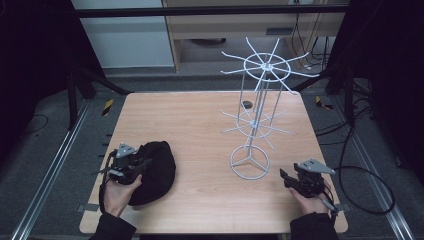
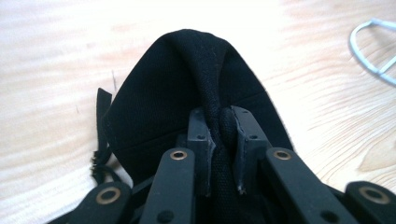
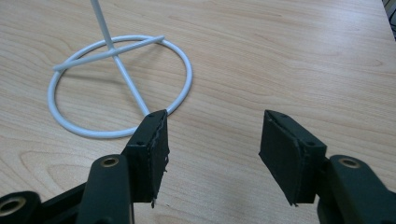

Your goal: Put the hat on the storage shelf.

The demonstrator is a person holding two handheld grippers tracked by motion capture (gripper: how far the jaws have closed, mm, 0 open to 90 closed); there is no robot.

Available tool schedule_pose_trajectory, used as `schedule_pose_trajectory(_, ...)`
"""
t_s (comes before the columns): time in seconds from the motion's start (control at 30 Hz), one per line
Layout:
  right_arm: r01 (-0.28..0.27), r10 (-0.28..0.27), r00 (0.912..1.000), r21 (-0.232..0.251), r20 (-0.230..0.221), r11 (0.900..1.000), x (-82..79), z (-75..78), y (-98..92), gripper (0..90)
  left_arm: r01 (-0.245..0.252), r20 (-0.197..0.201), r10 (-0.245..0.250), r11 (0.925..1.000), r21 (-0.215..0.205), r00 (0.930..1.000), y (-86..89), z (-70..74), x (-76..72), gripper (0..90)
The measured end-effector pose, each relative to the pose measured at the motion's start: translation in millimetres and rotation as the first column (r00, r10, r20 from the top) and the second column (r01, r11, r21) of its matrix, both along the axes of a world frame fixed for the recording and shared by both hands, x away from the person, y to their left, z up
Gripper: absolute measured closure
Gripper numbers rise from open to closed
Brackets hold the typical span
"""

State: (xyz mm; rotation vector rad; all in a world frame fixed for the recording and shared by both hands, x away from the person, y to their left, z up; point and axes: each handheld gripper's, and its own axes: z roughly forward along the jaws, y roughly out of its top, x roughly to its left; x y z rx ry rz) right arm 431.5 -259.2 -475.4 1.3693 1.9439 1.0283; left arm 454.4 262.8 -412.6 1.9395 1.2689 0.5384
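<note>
black cap (image 1: pixel 156 172) near table (image 1: pixel 200 125) front-left corner | left gripper (image 2: pixel 223 135) pinches its bunched fabric | right gripper (image 3: pixel 212 154) wide, front-right, beside white wire rack (image 1: pixel 255 120) | left gripper view: strap at cap's edge

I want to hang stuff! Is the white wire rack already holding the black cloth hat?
No, the white wire rack stands bare, while the black cloth hat lies on the wooden table, pinched by the left gripper.

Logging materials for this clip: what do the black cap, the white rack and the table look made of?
Black cap: woven fabric, matte, bunching where the left gripper pinches it. White rack: thin wire, probably coated metal, slightly glossy. Table: pale wood-grain surface, possibly laminate.
</note>
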Motion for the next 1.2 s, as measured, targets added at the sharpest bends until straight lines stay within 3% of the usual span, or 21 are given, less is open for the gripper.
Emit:
schedule_pose_trajectory(0.2,0.001,-0.001,1.0000,-0.004,0.002,1.000,0.5,-0.6,-0.7,41.3,0.036,0.085,-0.033,0.9987,-0.037,0.9959,-1.1,14.9,-11.0,78.9)
schedule_pose_trajectory(0.23,0.001,-0.001,1.0000,-0.004,0.002,1.000,0.6,-0.8,-0.9,41.1,0.051,0.128,-0.044,0.9974,-0.051,0.9908,-2.5,21.7,-16.5,79.0)
schedule_pose_trajectory(0.3,0.002,-0.002,1.0000,-0.005,0.003,1.000,0.6,-1.0,-1.0,41.0,0.061,0.150,-0.051,0.9962,-0.062,0.9874,-3.3,25.4,-19.4,79.0)
schedule_pose_trajectory(0.33,0.003,-0.003,1.0000,-0.006,0.003,1.000,0.6,-1.1,-1.1,40.9,0.084,0.193,-0.066,0.9927,-0.087,0.9789,-4.9,33.4,-25.4,78.9)
schedule_pose_trajectory(0.43,0.004,-0.004,1.0000,-0.006,0.004,1.000,0.4,-1.1,-1.3,40.8,0.105,0.228,-0.076,0.9872,-0.120,0.9706,-6.6,42.3,-31.3,79.0)
schedule_pose_trajectory(0.47,0.006,-0.006,1.0000,-0.007,0.004,1.000,0.4,-1.2,-1.3,40.6,0.126,0.265,-0.085,0.9820,-0.141,0.9605,-7.7,51.5,-37.6,78.9)
schedule_pose_trajectory(0.5,0.006,-0.006,1.0000,-0.007,0.004,1.000,0.4,-1.2,-1.3,40.6,0.126,0.265,-0.085,0.9820,-0.141,0.9605,-7.7,51.5,-37.6,79.0)
schedule_pose_trajectory(0.53,0.007,-0.007,1.0000,-0.002,0.002,1.000,0.8,-1.3,-0.8,40.5,0.150,0.306,-0.096,0.9755,-0.161,0.9473,-8.6,60.9,-43.2,78.9)
schedule_pose_trajectory(0.6,0.008,-0.008,1.0000,-0.010,0.005,1.000,2.3,-2.0,-0.8,40.3,0.175,0.345,-0.106,0.9688,-0.176,0.9327,-9.5,70.6,-46.8,78.9)
schedule_pose_trajectory(0.63,0.008,-0.008,1.0000,-0.010,0.005,1.000,2.3,-2.0,-0.8,40.3,0.175,0.345,-0.106,0.9688,-0.176,0.9327,-9.5,70.6,-46.8,78.9)
schedule_pose_trajectory(0.67,0.015,-0.015,0.9999,-0.007,0.002,1.000,2.7,-2.2,-1.0,40.2,0.199,0.377,-0.114,0.9602,-0.196,0.9192,-10.0,79.2,-49.2,78.9)
schedule_pose_trajectory(0.7,0.017,-0.017,0.9999,-0.007,0.001,1.000,2.7,-2.4,-1.2,40.2,0.212,0.392,-0.116,0.9537,-0.213,0.9127,-10.1,83.0,-49.8,78.9)
schedule_pose_trajectory(0.73,0.017,-0.017,0.9998,-0.010,0.005,1.000,2.6,-2.6,-1.8,40.1,0.229,0.401,-0.123,0.9462,-0.229,0.9080,-10.1,86.7,-50.0,78.9)
schedule_pose_trajectory(0.77,0.017,-0.017,0.9998,-0.010,0.005,1.000,2.6,-2.6,-1.8,40.1,0.229,0.401,-0.123,0.9462,-0.229,0.9080,-10.1,86.7,-50.0,78.9)
schedule_pose_trajectory(0.8,0.017,-0.017,0.9998,-0.002,0.006,1.000,1.5,-1.8,-1.7,39.9,0.252,0.428,-0.128,0.9354,-0.248,0.8948,-11.3,93.3,-50.5,78.9)
schedule_pose_trajectory(0.83,0.018,-0.018,0.9998,-0.003,0.009,1.000,1.3,-1.7,-1.5,39.6,0.252,0.428,-0.128,0.9354,-0.248,0.8948,-11.3,93.3,-50.5,78.9)
schedule_pose_trajectory(0.87,0.018,-0.018,0.9998,-0.003,0.012,1.000,1.2,-1.6,-1.2,39.6,0.263,0.439,-0.133,0.9314,-0.252,0.8888,-12.1,96.6,-50.4,78.9)
schedule_pose_trajectory(0.9,0.017,-0.017,0.9998,-0.005,0.012,1.000,1.1,-1.4,-0.9,39.6,0.285,0.467,-0.137,0.9213,-0.264,0.8738,-13.8,102.3,-49.8,78.9)
schedule_pose_trajectory(0.93,0.017,-0.017,0.9998,-0.009,0.014,1.000,1.3,-1.5,-0.6,39.6,0.285,0.467,-0.137,0.9213,-0.264,0.8738,-13.8,102.3,-49.8,78.9)
schedule_pose_trajectory(1.0,0.014,-0.014,0.9998,-0.010,0.014,1.000,1.5,-1.7,-0.5,39.6,0.303,0.480,-0.145,0.9135,-0.271,0.8652,-15.8,108.6,-48.0,78.9)
schedule_pose_trajectory(1.2,0.013,-0.013,0.9998,-0.011,0.016,1.000,1.9,-1.8,-0.8,39.5,0.340,0.534,-0.152,0.8992,-0.275,0.8321,-26.2,128.9,-43.2,78.9)
